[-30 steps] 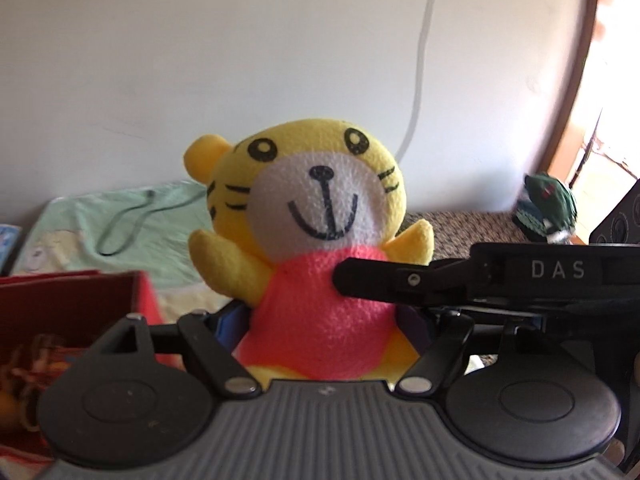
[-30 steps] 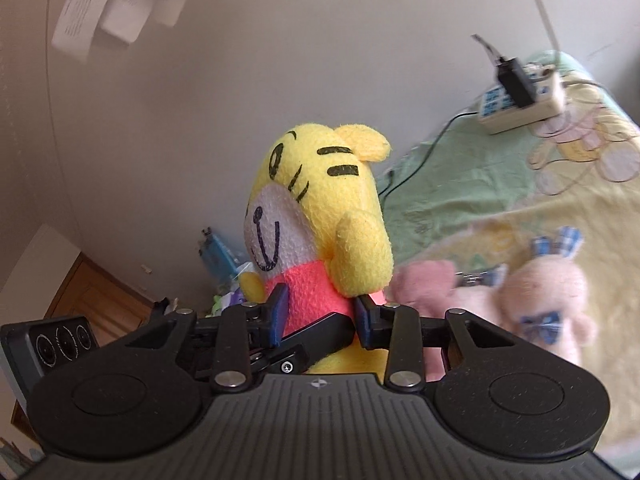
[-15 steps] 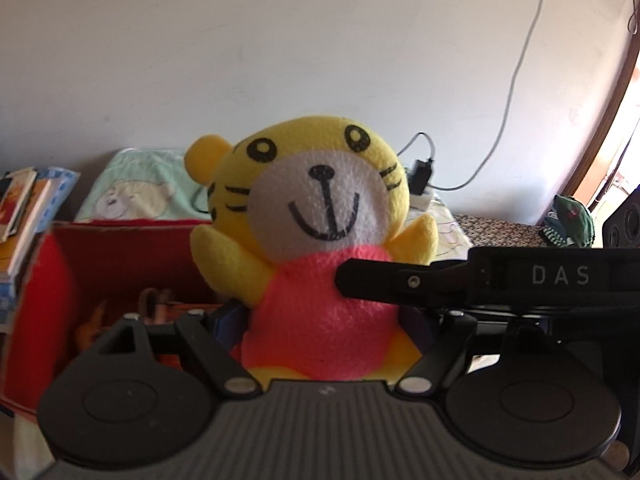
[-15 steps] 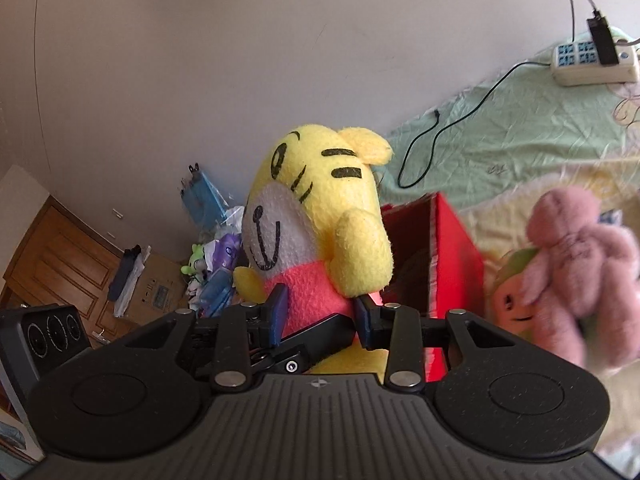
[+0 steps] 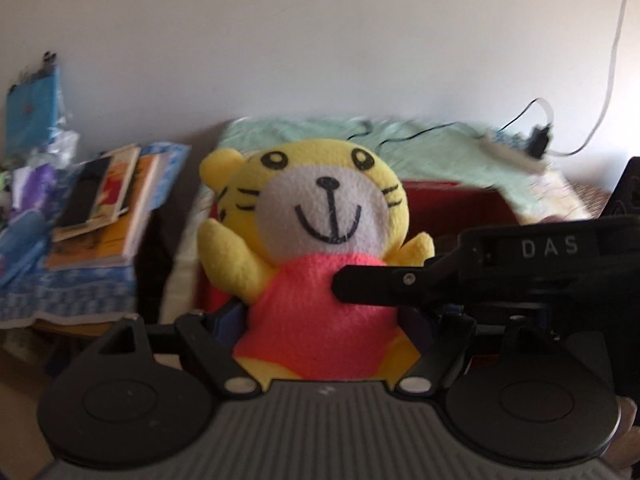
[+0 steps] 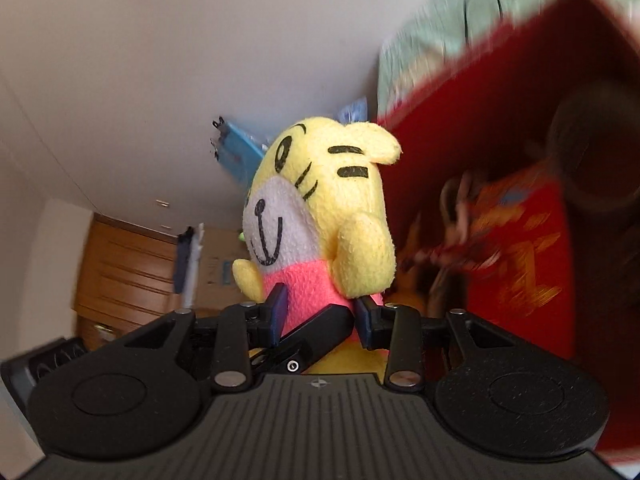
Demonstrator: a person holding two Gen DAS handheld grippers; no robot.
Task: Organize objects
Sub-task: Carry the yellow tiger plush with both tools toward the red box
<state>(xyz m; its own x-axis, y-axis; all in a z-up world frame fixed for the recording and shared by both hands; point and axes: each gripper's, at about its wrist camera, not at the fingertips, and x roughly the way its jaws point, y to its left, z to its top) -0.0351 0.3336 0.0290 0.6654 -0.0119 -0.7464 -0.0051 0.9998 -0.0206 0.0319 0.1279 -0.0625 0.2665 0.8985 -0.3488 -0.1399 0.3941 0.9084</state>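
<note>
Between both grippers, a yellow plush tiger [image 5: 320,248] stands upright, pinched at its pink body by the left gripper [image 5: 324,320] and right gripper [image 6: 320,312]. An open red box [image 6: 480,128] sits directly behind it.

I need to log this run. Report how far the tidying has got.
Done: the red box already holds some items, too blurred to name. In hand: the tiger plush is clamped by both the left gripper and the right gripper, raised in front of the box. Left: lowering the plush into it and letting go.
</note>
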